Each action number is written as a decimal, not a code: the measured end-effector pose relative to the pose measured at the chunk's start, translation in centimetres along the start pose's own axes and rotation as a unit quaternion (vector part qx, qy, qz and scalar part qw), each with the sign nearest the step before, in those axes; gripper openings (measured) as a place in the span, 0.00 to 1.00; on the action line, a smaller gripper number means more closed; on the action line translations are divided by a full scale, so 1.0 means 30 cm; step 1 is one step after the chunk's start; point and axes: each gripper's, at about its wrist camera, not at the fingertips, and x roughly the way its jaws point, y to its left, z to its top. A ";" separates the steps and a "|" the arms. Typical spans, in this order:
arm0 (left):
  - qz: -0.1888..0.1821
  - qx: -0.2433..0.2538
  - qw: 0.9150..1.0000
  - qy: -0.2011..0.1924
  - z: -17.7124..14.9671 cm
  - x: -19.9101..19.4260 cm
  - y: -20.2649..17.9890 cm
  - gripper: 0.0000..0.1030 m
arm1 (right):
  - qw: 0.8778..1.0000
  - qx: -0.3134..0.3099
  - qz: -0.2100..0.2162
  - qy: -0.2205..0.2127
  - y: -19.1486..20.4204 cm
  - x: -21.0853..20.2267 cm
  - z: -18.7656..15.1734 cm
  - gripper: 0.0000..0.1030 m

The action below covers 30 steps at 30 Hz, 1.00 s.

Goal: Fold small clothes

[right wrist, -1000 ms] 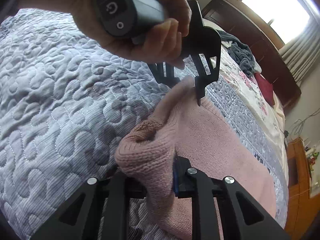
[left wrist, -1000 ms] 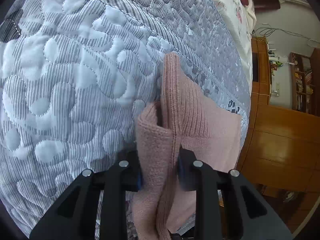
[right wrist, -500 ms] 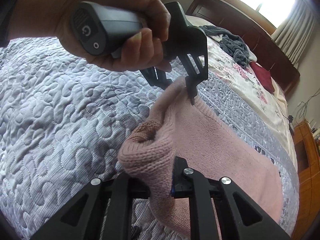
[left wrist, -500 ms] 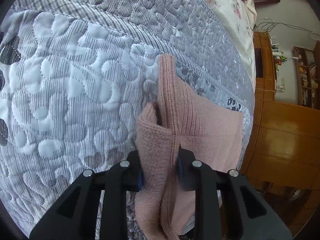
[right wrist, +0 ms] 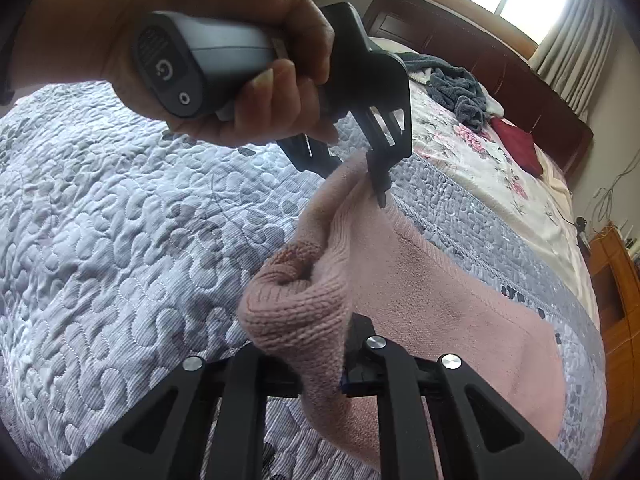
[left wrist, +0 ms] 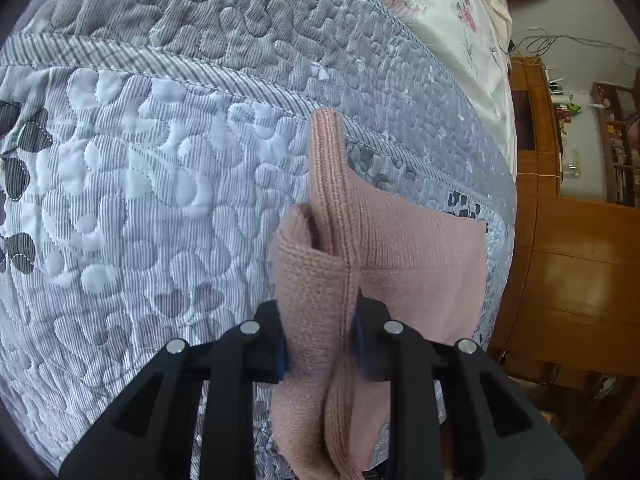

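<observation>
- Your left gripper [left wrist: 320, 344] has its jaws clamped on a bunched fold of the pink knitted garment [left wrist: 400, 256]; the cloth fills the gap between the two black fingers and hangs below them.
- In the right wrist view that same left gripper [right wrist: 374, 178] points downward and away from the camera, pinching the far raised corner of the pink garment [right wrist: 420, 280].
- Your left hand [right wrist: 224, 80] wraps the grey handle from above, fingers curled under it, knuckles up, with the wrist coming in from the upper left of the frame.
- Your right gripper [right wrist: 320, 356] is closed on the near corner of the garment, where a thick rolled lump of knit bulges over the left finger.
- Your right hand is out of view in both pictures.
- The two grippers hold neighbouring corners of one edge, which is lifted off the bed; the edge sags in a soft ridge between them.
- The rest of the garment lies flat on the grey quilted bedspread [left wrist: 140, 200], near the edge of the bed.
- Beyond the quilt lies a floral sheet [right wrist: 480, 160], with a dark grey cloth [right wrist: 456, 88] and a red cushion [right wrist: 516, 148] near the wooden headboard [right wrist: 460, 36].
- A wooden cabinet [left wrist: 576, 264] stands beside the bed.
</observation>
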 end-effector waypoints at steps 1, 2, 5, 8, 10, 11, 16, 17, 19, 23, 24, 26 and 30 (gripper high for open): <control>0.003 0.002 1.000 -0.001 -0.003 -0.008 -0.015 0.22 | 1.000 0.005 0.001 -0.002 -0.011 -0.009 0.002 0.11; 0.007 0.005 1.000 -0.003 -0.007 -0.018 -0.034 0.22 | 1.000 0.010 0.002 -0.004 -0.022 -0.020 0.004 0.11; 0.018 0.014 1.000 -0.008 -0.019 -0.046 -0.097 0.22 | 1.000 0.023 0.003 -0.012 -0.055 -0.056 0.009 0.11; 0.029 0.023 0.999 -0.014 -0.029 -0.073 -0.166 0.22 | 0.999 0.036 0.002 -0.021 -0.100 -0.095 0.014 0.11; 0.037 0.028 0.999 -0.018 -0.038 -0.088 -0.212 0.22 | 0.999 0.048 0.002 -0.026 -0.131 -0.119 0.016 0.11; 0.041 0.031 0.998 -0.020 -0.043 -0.095 -0.235 0.22 | 0.998 0.053 0.002 -0.028 -0.144 -0.130 0.015 0.11; 0.063 0.039 0.997 -0.029 -0.070 -0.115 -0.341 0.22 | 0.996 0.079 0.003 -0.038 -0.217 -0.188 0.006 0.11; 0.069 0.042 0.996 -0.030 -0.076 -0.116 -0.362 0.22 | 0.996 0.086 0.003 -0.040 -0.232 -0.199 0.002 0.11; 0.078 0.045 0.995 -0.032 -0.091 -0.118 -0.404 0.22 | 0.994 0.097 0.005 -0.041 -0.260 -0.215 -0.008 0.11; 0.096 0.050 0.993 -0.037 -0.118 -0.118 -0.480 0.22 | 0.993 0.112 0.008 -0.044 -0.309 -0.248 -0.029 0.11; 0.099 0.051 0.993 -0.038 -0.126 -0.118 -0.496 0.22 | 0.992 0.115 0.007 -0.046 -0.319 -0.256 -0.036 0.11; 0.105 0.054 0.992 -0.041 -0.140 -0.117 -0.527 0.22 | 0.991 0.123 0.007 -0.047 -0.340 -0.270 -0.049 0.11; 0.121 0.060 0.990 -0.045 -0.165 -0.114 -0.591 0.22 | 0.990 0.133 0.008 -0.050 -0.373 -0.301 -0.072 0.11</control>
